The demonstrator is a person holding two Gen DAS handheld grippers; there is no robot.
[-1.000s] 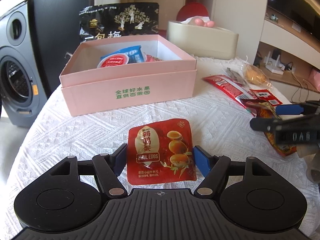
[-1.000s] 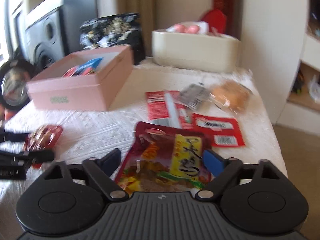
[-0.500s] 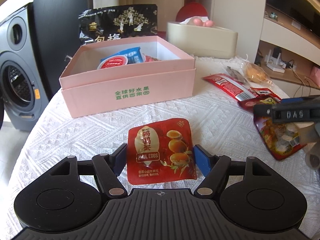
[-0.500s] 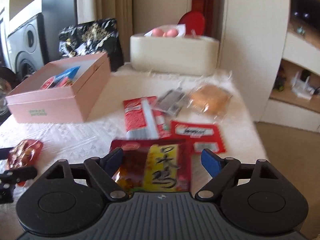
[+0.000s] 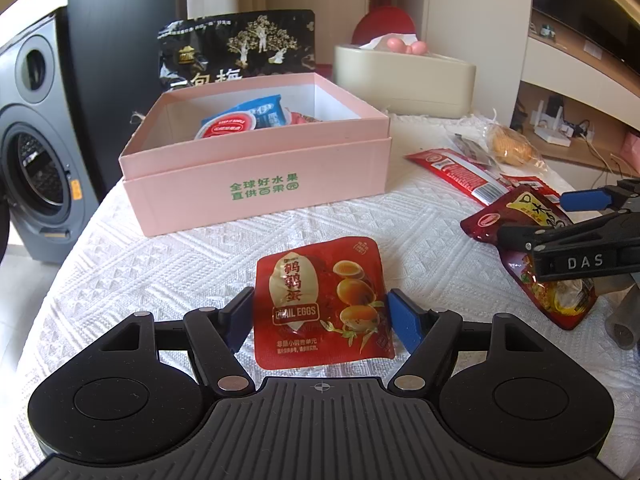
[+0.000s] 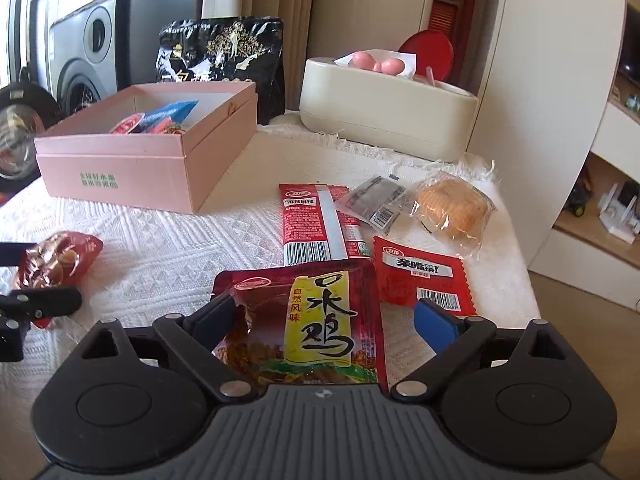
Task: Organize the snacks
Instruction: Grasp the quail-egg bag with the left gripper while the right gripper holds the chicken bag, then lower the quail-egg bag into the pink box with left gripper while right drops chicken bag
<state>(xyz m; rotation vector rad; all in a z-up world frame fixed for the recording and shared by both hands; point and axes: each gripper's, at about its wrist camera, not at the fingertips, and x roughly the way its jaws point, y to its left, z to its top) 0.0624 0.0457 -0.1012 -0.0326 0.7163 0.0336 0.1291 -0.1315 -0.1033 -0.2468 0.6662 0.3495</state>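
Left wrist view: the left gripper [image 5: 320, 316] stands wide, its blue pads just outside the two side edges of the red quail egg packet [image 5: 322, 304], which lies flat on the white tablecloth [image 5: 168, 264]; whether the pads touch the packet cannot be told. Beyond it sits the open pink box [image 5: 256, 184] with a blue-and-red packet [image 5: 240, 120] inside, a black bag [image 5: 236, 48] standing behind it and a cream container [image 5: 404, 76] to the right. The right gripper [image 5: 560, 220] enters from the right edge, over the dark red chicken pouch [image 5: 532, 248], and hides part of it. Bare cloth lies between packet and box.

Right wrist view: the right gripper [image 6: 324, 320] is spread wide around the chicken pouch [image 6: 316, 328]; the left pad meets its torn edge, the right pad stands clear of it. Ahead lie a long red packet [image 6: 316, 224], a small red sachet [image 6: 424, 276], a grey sachet [image 6: 376, 200] and a wrapped cake [image 6: 452, 208], close together. The pink box [image 6: 132, 164] stands far left. The quail egg packet [image 6: 56, 260] and left gripper [image 6: 24, 276] are cut off at the left edge. The table's right edge falls just past the cake.
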